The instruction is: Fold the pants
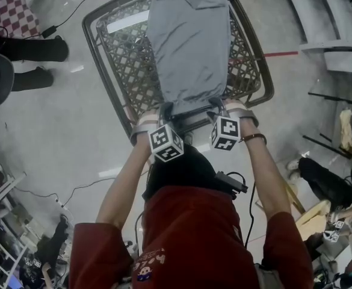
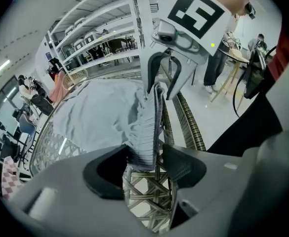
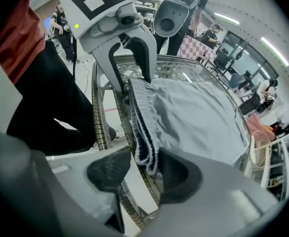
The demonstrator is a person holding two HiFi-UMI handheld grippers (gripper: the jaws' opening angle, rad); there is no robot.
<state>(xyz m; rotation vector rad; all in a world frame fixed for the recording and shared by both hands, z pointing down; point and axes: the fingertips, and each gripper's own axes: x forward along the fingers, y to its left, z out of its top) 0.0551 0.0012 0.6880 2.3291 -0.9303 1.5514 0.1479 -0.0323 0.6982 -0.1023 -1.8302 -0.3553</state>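
Grey pants (image 1: 188,41) lie folded lengthwise on a wicker table (image 1: 94,41), with the striped elastic waistband (image 2: 146,132) at the near edge. My left gripper (image 1: 165,112) straddles the waistband's left corner, and my right gripper (image 1: 219,106) straddles its right corner. In the left gripper view the jaws (image 2: 144,164) stand apart with the waistband between them, a gap on one side. In the right gripper view the jaws (image 3: 144,169) also stand apart around the waistband (image 3: 144,132), which rests against one pad only. Each gripper view shows the other gripper across the cloth.
The table's woven rim (image 2: 188,122) runs right beside both grippers. A person's legs (image 1: 25,59) stand at the far left. Cables (image 1: 67,191) trail over the floor. White shelving (image 2: 100,33) and people fill the background; furniture and clutter (image 1: 326,185) are at the right.
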